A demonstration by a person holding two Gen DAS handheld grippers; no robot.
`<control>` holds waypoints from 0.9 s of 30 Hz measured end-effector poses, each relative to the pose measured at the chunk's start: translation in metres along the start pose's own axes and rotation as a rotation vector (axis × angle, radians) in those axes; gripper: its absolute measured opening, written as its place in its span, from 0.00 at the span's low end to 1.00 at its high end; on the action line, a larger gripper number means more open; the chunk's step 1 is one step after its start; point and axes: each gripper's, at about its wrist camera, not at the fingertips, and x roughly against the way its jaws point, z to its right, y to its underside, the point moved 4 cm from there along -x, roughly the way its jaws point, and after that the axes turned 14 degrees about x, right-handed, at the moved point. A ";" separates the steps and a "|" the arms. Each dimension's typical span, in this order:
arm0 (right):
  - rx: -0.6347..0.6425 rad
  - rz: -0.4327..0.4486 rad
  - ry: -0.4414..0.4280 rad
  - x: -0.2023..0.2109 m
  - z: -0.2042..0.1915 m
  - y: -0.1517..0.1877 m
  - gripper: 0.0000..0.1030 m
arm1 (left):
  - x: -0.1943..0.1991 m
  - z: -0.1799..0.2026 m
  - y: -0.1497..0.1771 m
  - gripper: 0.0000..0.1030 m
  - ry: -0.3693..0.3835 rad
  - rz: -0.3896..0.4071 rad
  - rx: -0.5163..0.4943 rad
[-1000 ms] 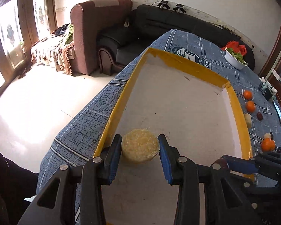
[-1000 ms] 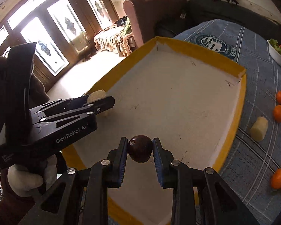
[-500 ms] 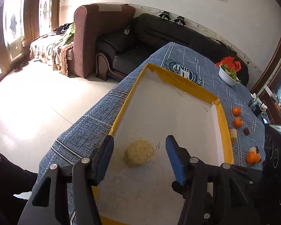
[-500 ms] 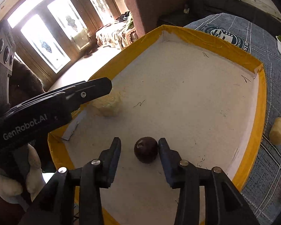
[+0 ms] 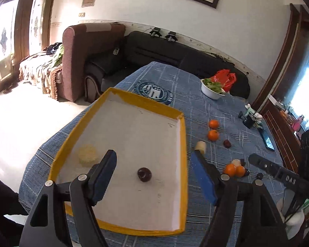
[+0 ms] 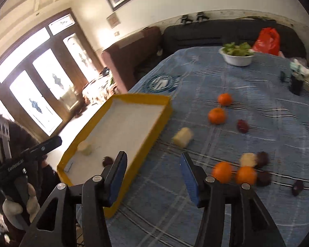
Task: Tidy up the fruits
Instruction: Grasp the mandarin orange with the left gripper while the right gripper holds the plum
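A yellow-rimmed white tray (image 5: 183, 144) (image 6: 154, 131) lies on the blue tablecloth. In it sit a pale yellow fruit piece (image 5: 88, 154) (image 6: 84, 148) near its left wall and a dark purple fruit (image 5: 144, 174) (image 6: 107, 161). My left gripper (image 5: 154, 177) is open and empty, raised above the tray's near end. My right gripper (image 6: 153, 175) is open and empty, above the cloth just right of the tray. Loose on the cloth are oranges (image 6: 216, 115) (image 5: 213, 134), a pale piece (image 6: 183, 136) (image 5: 200, 146) and dark fruits (image 6: 242, 126).
A white bowl of greens (image 5: 213, 88) (image 6: 238, 56) and a red bag (image 6: 266, 39) stand at the table's far end. Small dark items and a phone (image 5: 266, 139) lie at the right. Sofas stand beyond the table. The table's left edge drops to the floor.
Both grippers have opened wide and pulled up and back from the tray. The pale piece and the dark fruit now lie free in the tray. The right gripper has swung right.
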 end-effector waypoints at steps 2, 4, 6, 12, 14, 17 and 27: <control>-0.083 0.016 0.060 0.020 0.041 0.008 0.57 | -0.005 0.024 0.009 0.72 0.024 -0.016 -0.037; -0.154 0.028 0.112 0.036 0.079 0.020 0.57 | -0.012 0.045 0.021 0.72 0.040 -0.037 -0.074; -0.200 0.027 0.152 0.047 0.107 0.029 0.58 | -0.021 0.062 0.031 0.72 0.051 -0.062 -0.104; -0.278 -0.009 0.121 0.040 0.147 0.052 0.58 | -0.052 0.102 0.063 0.72 0.062 -0.144 -0.155; -0.262 -0.040 0.103 0.026 0.147 0.054 0.58 | -0.059 0.107 0.070 0.72 0.067 -0.160 -0.159; -0.199 -0.100 0.103 0.006 0.143 0.062 0.58 | -0.067 0.112 0.074 0.71 0.085 -0.172 -0.152; 0.068 -0.179 0.180 -0.023 0.121 0.081 0.58 | -0.113 0.127 0.073 0.64 0.170 -0.289 -0.076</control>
